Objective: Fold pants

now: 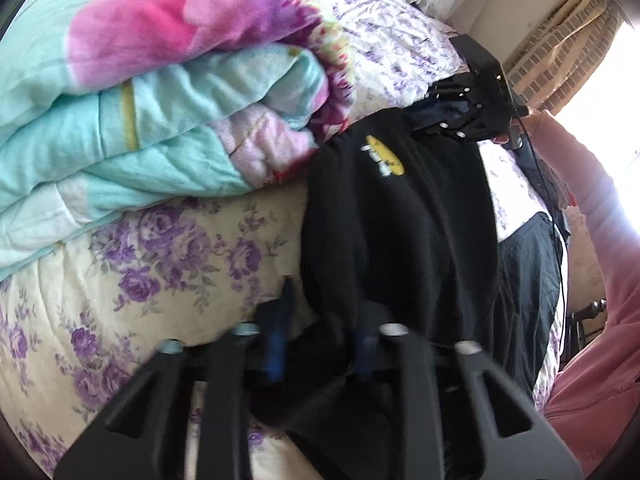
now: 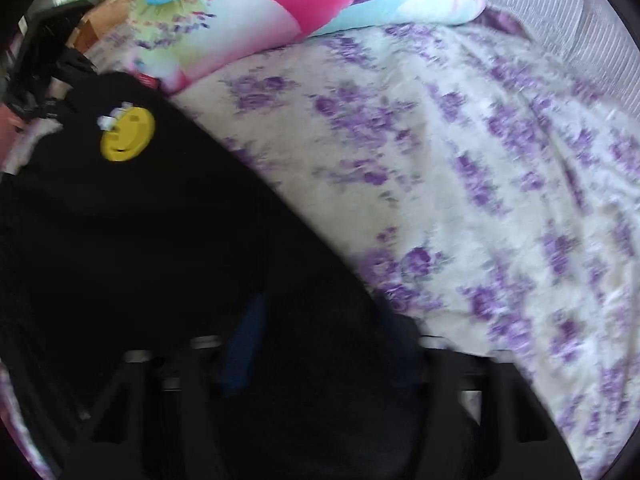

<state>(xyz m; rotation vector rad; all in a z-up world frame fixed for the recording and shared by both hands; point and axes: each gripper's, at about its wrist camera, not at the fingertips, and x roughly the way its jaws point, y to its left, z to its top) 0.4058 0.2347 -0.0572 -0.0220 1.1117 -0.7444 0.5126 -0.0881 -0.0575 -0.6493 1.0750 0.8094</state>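
Black pants [image 1: 400,232] with a yellow smiley patch [image 1: 385,156] hang stretched between my two grippers above a floral bed. My left gripper [image 1: 320,344] is shut on one end of the pants; black cloth bunches between its blue-padded fingers [image 1: 276,356]. My right gripper [image 1: 448,116] shows at the far end in the left wrist view, shut on the other end. In the right wrist view the pants [image 2: 160,260] cover the right gripper [image 2: 320,344] and the patch [image 2: 127,133] shows at the upper left.
A folded teal and pink quilt [image 1: 160,100] lies on the bed beside the pants. The cream sheet with purple flowers [image 2: 480,184] spreads to the right. The person's pink sleeve [image 1: 592,208] is at the right. A second dark garment [image 1: 528,280] lies under the pants.
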